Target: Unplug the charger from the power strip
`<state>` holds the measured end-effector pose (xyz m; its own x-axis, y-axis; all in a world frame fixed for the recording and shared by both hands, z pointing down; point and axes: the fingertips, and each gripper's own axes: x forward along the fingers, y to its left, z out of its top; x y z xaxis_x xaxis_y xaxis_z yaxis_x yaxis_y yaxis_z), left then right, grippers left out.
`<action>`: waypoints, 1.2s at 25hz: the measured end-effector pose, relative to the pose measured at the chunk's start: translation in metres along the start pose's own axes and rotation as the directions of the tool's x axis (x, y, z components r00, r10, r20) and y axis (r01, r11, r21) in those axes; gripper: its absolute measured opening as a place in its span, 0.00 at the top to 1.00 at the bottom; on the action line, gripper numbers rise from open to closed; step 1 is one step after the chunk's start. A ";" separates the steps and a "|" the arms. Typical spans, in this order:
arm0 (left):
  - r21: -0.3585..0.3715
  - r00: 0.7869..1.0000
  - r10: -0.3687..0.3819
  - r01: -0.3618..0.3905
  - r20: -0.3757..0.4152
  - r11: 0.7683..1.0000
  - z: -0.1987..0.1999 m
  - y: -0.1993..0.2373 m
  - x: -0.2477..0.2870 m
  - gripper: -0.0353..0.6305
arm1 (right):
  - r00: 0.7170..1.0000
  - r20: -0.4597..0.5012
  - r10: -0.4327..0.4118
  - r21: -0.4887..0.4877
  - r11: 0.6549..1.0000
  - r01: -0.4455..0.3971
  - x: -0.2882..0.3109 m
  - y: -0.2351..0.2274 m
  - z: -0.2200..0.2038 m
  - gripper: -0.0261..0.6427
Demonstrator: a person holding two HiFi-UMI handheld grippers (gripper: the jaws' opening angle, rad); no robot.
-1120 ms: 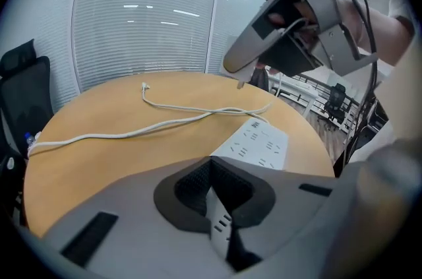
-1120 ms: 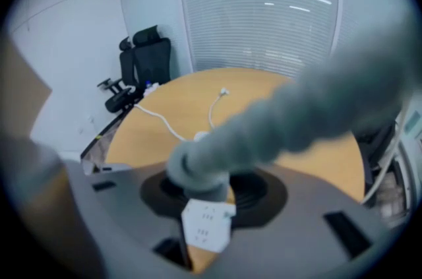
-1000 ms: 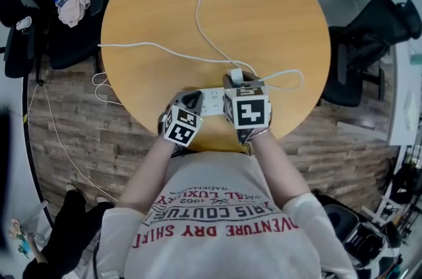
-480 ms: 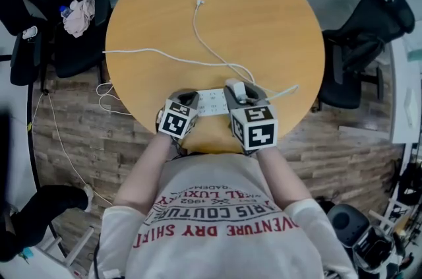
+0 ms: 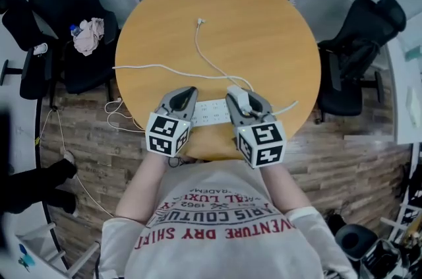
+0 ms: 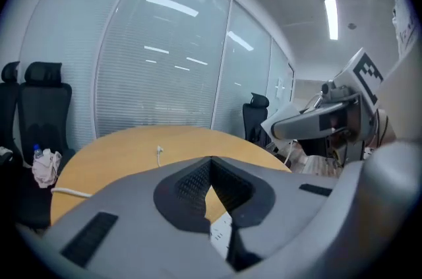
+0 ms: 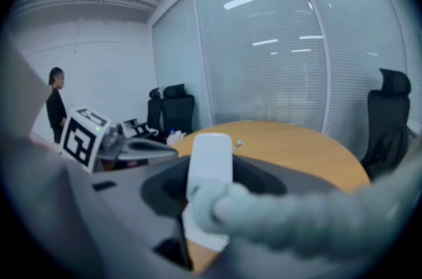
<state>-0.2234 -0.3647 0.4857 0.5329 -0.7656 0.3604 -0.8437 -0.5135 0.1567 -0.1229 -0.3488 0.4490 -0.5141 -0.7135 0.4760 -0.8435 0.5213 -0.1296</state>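
A white power strip (image 5: 212, 111) lies near the front edge of the round wooden table (image 5: 264, 27). My right gripper (image 5: 239, 95) is shut on the white charger (image 5: 243, 99), lifted above the strip's right end. The charger (image 7: 211, 162) stands upright between the jaws in the right gripper view, its blurred cable close to the lens. That thin white cable (image 5: 204, 60) runs back across the table to its free plug (image 5: 200, 22). My left gripper (image 5: 186, 92) hovers over the strip's left end, shut and holding nothing. The strip (image 6: 221, 231) shows below its touching tips (image 6: 211, 160).
The strip's own cord (image 5: 151, 66) runs left off the table to loops on the wooden floor (image 5: 112, 114). A black chair (image 5: 66, 0) with a cloth and bottle (image 5: 88, 35) stands at the left, another black chair (image 5: 362, 33) at the right. A person (image 7: 56, 106) stands far off.
Both grippers have risen from the power strip towards the head camera. The right one brought the charger up with it. The left one lifted off the strip.
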 end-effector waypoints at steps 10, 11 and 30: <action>0.079 0.958 0.032 -0.057 0.285 0.995 0.099 -0.006 -0.069 0.90 | 0.990 0.135 0.039 -0.042 0.999 -0.033 -0.021 0.018 0.047 0.73; 0.079 0.955 0.031 -0.057 0.296 0.995 0.102 -0.007 -0.073 0.90 | 0.989 0.143 0.041 -0.053 0.998 -0.034 -0.022 0.019 0.050 0.73; 0.100 0.951 0.011 -0.044 0.308 0.994 0.114 -0.013 -0.073 0.90 | 0.987 0.153 0.046 -0.087 0.996 -0.033 -0.011 0.015 0.054 0.73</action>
<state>-0.2440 -0.3466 0.3530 0.5181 -0.8532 0.0611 -0.8553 -0.5159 0.0479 -0.1380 -0.3587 0.3945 -0.5701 -0.7521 0.3306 -0.8094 0.5831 -0.0691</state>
